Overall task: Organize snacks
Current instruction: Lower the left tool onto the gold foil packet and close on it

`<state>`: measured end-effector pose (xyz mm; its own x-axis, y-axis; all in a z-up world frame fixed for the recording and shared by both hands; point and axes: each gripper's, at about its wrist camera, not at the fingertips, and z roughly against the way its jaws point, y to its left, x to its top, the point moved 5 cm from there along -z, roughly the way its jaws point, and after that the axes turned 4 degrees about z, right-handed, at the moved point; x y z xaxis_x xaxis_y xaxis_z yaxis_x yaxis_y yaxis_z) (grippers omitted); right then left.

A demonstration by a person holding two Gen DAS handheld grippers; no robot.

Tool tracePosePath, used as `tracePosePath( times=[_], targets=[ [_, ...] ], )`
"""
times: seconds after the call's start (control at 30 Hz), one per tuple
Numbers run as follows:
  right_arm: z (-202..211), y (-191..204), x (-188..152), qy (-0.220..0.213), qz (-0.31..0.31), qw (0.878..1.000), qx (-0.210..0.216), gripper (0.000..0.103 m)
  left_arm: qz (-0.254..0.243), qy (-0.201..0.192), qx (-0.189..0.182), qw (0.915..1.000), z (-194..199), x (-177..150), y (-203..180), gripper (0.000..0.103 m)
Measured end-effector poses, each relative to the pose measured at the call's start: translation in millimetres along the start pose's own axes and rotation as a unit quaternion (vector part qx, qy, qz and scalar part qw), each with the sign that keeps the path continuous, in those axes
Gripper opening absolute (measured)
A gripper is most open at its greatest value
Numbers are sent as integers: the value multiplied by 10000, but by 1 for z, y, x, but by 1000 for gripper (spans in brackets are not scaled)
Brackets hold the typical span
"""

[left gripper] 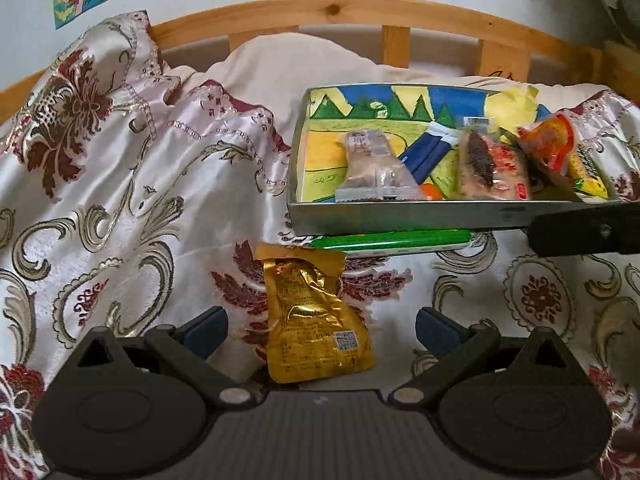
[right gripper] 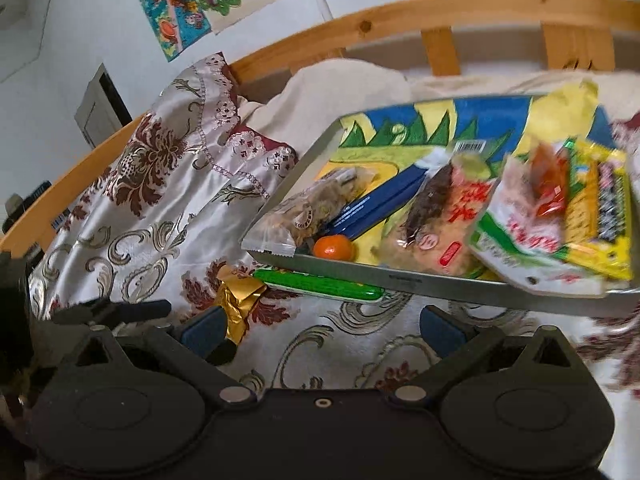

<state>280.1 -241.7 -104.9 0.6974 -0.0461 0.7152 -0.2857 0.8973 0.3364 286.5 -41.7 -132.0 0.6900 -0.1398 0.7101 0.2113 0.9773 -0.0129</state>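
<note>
A gold foil snack pouch (left gripper: pixel 316 316) lies on the patterned bedspread, between the spread fingers of my open left gripper (left gripper: pixel 320 322). Beyond it stands a metal tray (left gripper: pixel 400 220) with a painted bottom. It holds a clear packet of brown snacks (left gripper: pixel 372 168), a blue packet (left gripper: pixel 428 152), a red-printed packet (left gripper: pixel 492 164) and yellow packets (left gripper: pixel 584 172). A green packet (left gripper: pixel 392 240) lies partly under the tray's front rim. My right gripper (right gripper: pixel 322 326) is open over bare bedspread, just short of the tray (right gripper: pixel 380 276). An orange fruit (right gripper: pixel 334 248) sits in the tray's near corner.
The wooden bed rail (left gripper: pixel 340 8) and a cream pillow (left gripper: pixel 304 60) lie behind the tray. Crumpled bedspread (left gripper: pixel 120 140) rises on the left. One of the right gripper's fingers (left gripper: pixel 592 234) crosses the tray's front right corner. One of the left gripper's fingers (right gripper: pixel 132 311) shows beside the gold pouch (right gripper: pixel 240 304).
</note>
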Motion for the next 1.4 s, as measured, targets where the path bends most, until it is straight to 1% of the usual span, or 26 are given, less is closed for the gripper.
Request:
tracePosePath(
  times=[0.1,0.2,0.33,0.47,0.5,0.57,0.6,0.67,0.77,0.83,0.87,0.93,1.03,1.1,1.13,1.23,1.33,1.4],
  targets=[
    [-15,-3,0,64,-186,9998,94,102,64,25,-88,9999,-9,2,-2,100],
    [-28,-7,-1,108,-312,9994,84,102,90,47,-135,9999,-20,4,-3,97],
    [-41,-14,0,103,-533,9985,86,102,183,141,-42,9997,-32,8,1,93],
    [-52,-16,2,62,-640,9979,116,102,26,272,98,9996,-38,8,2,89],
    [-54,-15,3,48,-641,9978,134,102,-12,280,109,9995,-38,7,1,87],
    [-59,-14,3,31,-646,9978,152,102,-34,294,129,9995,-39,7,2,78],
    [-62,-14,3,9,-652,9977,167,102,-10,293,140,9995,-39,7,3,75],
    [-66,-13,3,-40,-690,9974,186,102,148,291,193,9993,-38,8,7,65],
    [-74,-10,2,-93,-723,9968,316,102,594,373,99,9975,-36,9,20,61],
    [-76,-9,3,-85,-736,9967,345,103,681,427,64,9967,-34,9,26,61],
    [-77,-8,3,-75,-761,9962,408,103,671,461,71,9967,-33,8,28,61],
    [-76,-7,4,-10,-820,9941,717,102,636,526,96,9965,-29,6,29,61],
    [-74,3,1,349,-816,9883,1241,101,526,638,91,9965,-23,3,29,61],
    [-69,8,0,492,-797,9845,1480,101,400,684,106,9968,-19,1,29,61],
    [-66,9,1,493,-775,9846,1490,101,366,684,112,9969,-17,0,29,61],
    [-65,1,4,412,-812,9898,1096,101,331,687,143,9970,-16,-1,27,63],
    [-70,-9,3,232,-1041,9904,883,102,247,677,181,9972,-18,-2,24,67],
    [-74,-10,4,100,-998,9926,687,102,123,657,235,9975,-21,-3,21,68]
  ],
)
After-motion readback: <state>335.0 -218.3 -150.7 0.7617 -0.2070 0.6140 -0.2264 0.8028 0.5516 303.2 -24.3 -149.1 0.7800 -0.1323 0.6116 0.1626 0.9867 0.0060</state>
